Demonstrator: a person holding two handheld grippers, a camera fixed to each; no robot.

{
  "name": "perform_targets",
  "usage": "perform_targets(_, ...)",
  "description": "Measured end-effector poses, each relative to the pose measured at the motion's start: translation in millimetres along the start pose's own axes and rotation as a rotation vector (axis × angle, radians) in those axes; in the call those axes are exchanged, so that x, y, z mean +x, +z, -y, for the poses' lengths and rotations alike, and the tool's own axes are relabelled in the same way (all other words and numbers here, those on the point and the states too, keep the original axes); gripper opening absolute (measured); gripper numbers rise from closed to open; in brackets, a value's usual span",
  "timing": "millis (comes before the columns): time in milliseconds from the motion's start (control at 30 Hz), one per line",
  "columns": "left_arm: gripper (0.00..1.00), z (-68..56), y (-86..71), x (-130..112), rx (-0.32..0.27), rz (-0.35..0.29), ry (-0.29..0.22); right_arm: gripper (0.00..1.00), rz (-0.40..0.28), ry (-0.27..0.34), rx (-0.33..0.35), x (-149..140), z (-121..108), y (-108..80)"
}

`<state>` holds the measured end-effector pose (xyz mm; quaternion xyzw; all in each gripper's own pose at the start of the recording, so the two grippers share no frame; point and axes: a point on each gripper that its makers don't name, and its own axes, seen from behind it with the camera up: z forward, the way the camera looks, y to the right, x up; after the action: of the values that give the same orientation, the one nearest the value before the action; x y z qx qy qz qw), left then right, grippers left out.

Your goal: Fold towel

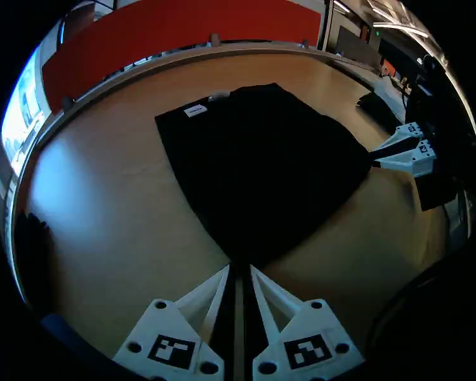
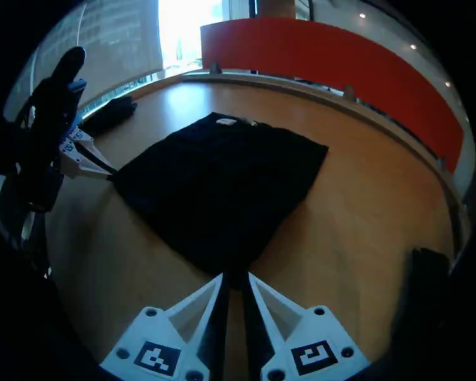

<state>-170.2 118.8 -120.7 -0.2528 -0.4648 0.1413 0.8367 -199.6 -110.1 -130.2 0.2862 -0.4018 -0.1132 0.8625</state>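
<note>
Closest in, the left gripper (image 1: 241, 274) is clamped on one corner of the towel (image 1: 263, 165), and the right gripper (image 2: 236, 279) pinches a neighbouring corner. Across the wooden surface (image 1: 111, 209) the black towel lies spread flat. It looks light, soft and floppy, so the corners are the sound hold. A white tag (image 1: 195, 110) sits near its far edge. The blackness hides creases; whether it is already doubled I cannot tell

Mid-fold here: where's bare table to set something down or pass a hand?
Left gripper view: broad bare table left of the towel. Right gripper view: bare strip between towel and red divider. Crowded at the corners held by left gripper and right gripper.
</note>
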Motion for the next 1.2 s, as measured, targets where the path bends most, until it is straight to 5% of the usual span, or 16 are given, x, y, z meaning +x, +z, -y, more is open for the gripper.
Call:
perform_targets(433, 0.07, -2.8, -22.9, 12, 0.001, -0.044, -0.074, 0.13, -0.039, 0.001, -0.009, 23, 2, -22.1)
perform_targets(800, 0.07, -4.6, -59.6, 29, -0.001, -0.098, -0.144, 0.13, -0.077, -0.018, -0.01, 48, 11, -58.9)
perform_targets(1200, 0.07, -19.7, -101.5, 43, -0.017, -0.14, -0.199, 0.13, -0.105, -0.017, 0.003, 72, 21, -98.7)
